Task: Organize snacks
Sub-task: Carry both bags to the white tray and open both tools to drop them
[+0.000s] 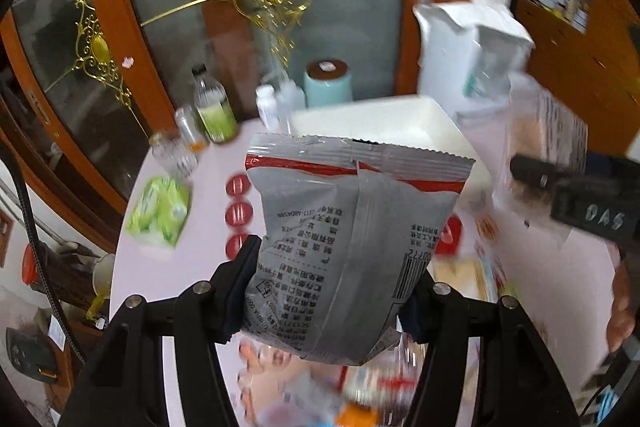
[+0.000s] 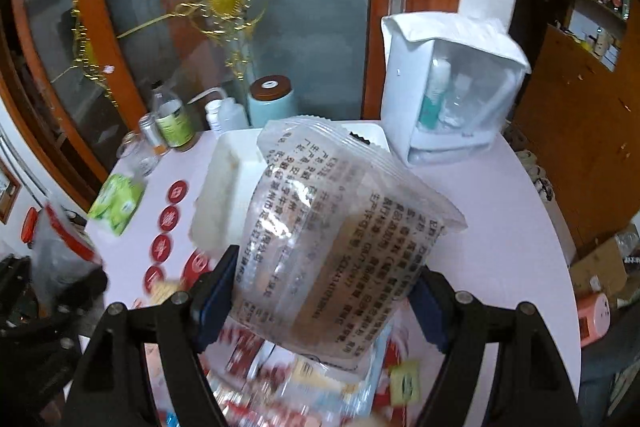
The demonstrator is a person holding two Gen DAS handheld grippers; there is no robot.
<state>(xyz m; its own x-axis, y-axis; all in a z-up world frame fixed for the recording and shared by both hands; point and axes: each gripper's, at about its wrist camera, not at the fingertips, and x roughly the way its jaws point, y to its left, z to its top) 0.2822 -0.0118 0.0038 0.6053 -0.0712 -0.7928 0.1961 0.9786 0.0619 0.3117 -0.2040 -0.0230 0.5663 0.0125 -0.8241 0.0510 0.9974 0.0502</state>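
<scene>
Left wrist view
Left gripper (image 1: 326, 291): its two black fingers are clamping the lower half of a grey snack packet (image 1: 352, 239), one finger pressing on each side.
Grey snack packet: it is hanging above the table with its printed back facing the camera, a red band running under its crimped top edge.
White bin (image 1: 404, 119): it is sitting on the pale table (image 1: 168, 275) just behind the packet's top edge.
Right gripper (image 1: 532, 173): it is entering from the right edge, blurred, pinching a clear snack packet (image 1: 548, 143) beside the bin.
Loose snacks (image 1: 320, 387): a blurred heap is lying on the table below the fingers.
Green tissue pack (image 1: 160, 211): it is lying to the left, near a column of red round discs (image 1: 239, 215).

Right wrist view
Right gripper (image 2: 324, 291): its fingers are squeezing the clear snack packet (image 2: 332, 239) from both sides.
Clear snack packet: it is tilting to the right in the air, black print covering it, with brown contents showing through; it is partly covering the white bin (image 2: 224, 183) behind it.
Left gripper (image 2: 48, 279): it is showing at the left edge, blurred, with the grey snack packet (image 2: 60, 251) in its grasp.
White pouch (image 2: 448, 83): it is standing upright on the table (image 2: 500, 227) just right of the bin, bottles showing through its clear front.
Loose snacks (image 2: 312, 379): they are lying under the held packet.
</scene>
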